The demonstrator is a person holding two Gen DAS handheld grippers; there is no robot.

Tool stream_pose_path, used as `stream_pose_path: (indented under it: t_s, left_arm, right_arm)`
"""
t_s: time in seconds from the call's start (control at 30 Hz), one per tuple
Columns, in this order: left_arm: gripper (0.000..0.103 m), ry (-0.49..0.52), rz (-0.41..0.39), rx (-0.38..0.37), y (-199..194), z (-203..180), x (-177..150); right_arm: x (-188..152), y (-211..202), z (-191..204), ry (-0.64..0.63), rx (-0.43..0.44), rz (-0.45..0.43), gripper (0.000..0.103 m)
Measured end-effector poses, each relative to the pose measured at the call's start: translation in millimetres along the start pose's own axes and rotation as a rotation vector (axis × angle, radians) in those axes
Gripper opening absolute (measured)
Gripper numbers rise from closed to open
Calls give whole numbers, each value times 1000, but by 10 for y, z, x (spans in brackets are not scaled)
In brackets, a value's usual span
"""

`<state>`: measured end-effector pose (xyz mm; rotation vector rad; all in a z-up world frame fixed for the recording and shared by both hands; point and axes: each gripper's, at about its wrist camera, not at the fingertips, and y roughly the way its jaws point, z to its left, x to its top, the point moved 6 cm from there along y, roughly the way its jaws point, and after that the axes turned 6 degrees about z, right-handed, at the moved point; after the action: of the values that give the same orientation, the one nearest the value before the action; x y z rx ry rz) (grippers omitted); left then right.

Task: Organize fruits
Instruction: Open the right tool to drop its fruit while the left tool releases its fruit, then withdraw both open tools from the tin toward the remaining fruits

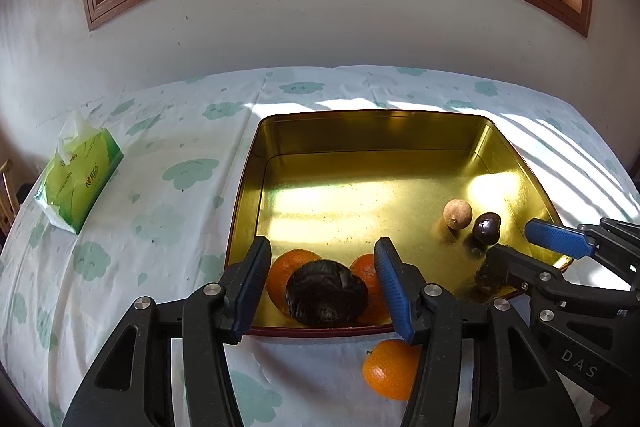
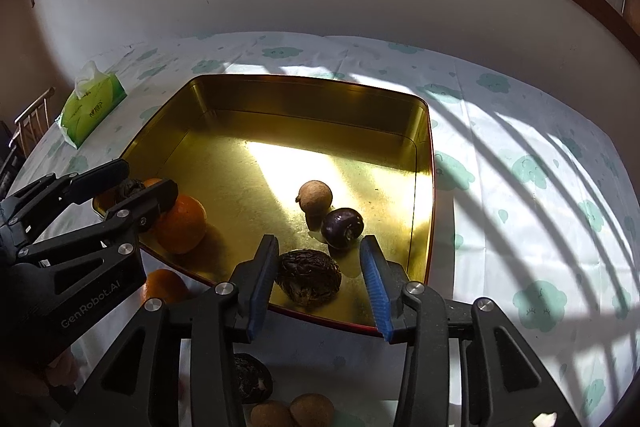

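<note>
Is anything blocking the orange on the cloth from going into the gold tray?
Only the tray's own near wall. The orange lies on the tablecloth just outside it, so it must be lifted over that rim. The left gripper is open above it, with a dark wrinkled fruit just inside.

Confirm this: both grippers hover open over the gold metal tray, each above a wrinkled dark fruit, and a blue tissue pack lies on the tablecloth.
One error: the tissue pack is green, not blue, as the left wrist view shows. The rest stands.
</note>
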<state>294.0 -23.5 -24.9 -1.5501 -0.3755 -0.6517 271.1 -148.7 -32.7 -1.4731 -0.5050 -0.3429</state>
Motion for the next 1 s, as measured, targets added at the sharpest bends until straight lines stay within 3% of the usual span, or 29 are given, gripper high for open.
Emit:
stream_pose_path:
  t_s: [0.5, 1.0]
  left_arm:
    - [59, -1, -14, 5, -330, -42, -179]
    - [59, 5, 11, 8, -722, -120, -880]
  right_arm:
    - [-183, -321, -41, 26, -7, -39, 44]
    - [-867, -608, -108, 56, -31, -19, 44]
